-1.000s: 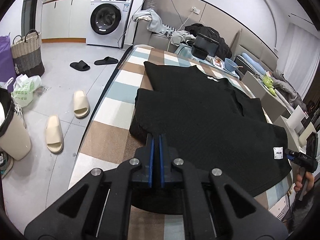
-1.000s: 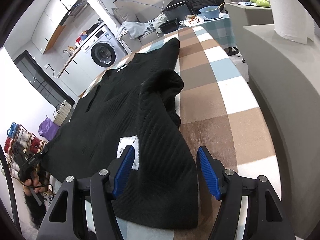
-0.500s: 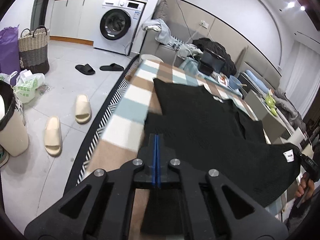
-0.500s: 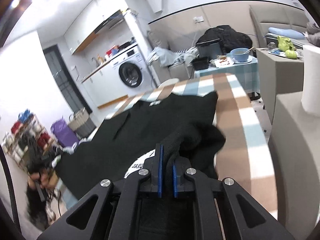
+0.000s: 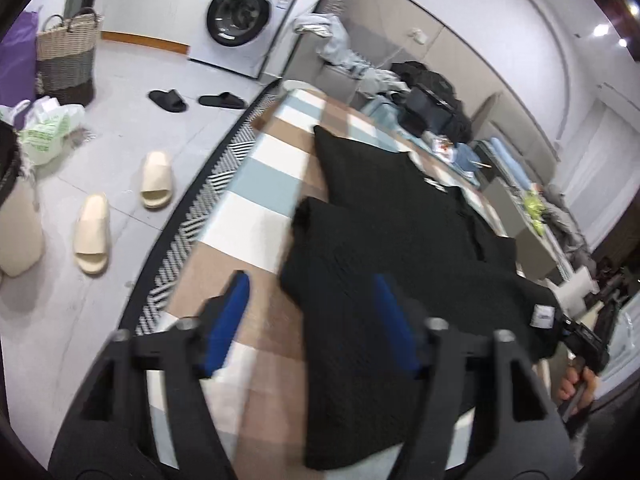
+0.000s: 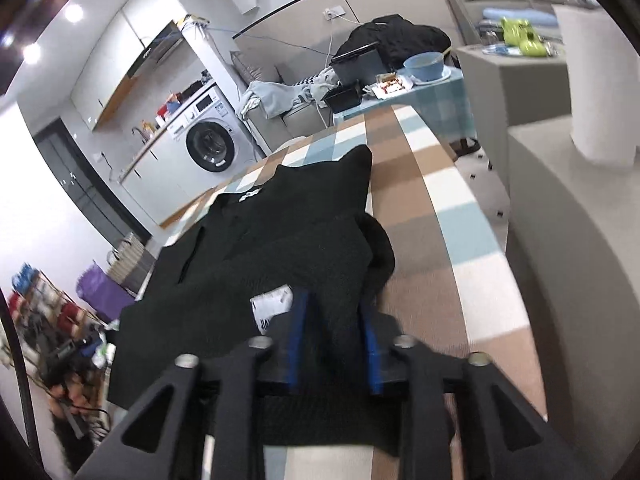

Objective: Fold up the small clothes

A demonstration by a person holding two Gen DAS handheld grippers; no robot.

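The black garment (image 5: 392, 264) lies spread on the checked table (image 5: 260, 176), its near hem at the table's near edge, a white label (image 6: 272, 304) at its near right corner; the left gripper (image 5: 312, 320) hangs over the near left corner, jaws opening wide, cloth between but untouched; the right gripper (image 6: 332, 336) stands with narrow, opening jaws, cloth between them; beige slippers (image 5: 120, 208) lie on the floor beyond the table's left edge.

The left tool (image 5: 308, 320) is angled downward, its blue-padded jaws being opened wide. The right tool (image 6: 332, 336) is likewise tilted down, its jaws being opened, gap narrower.
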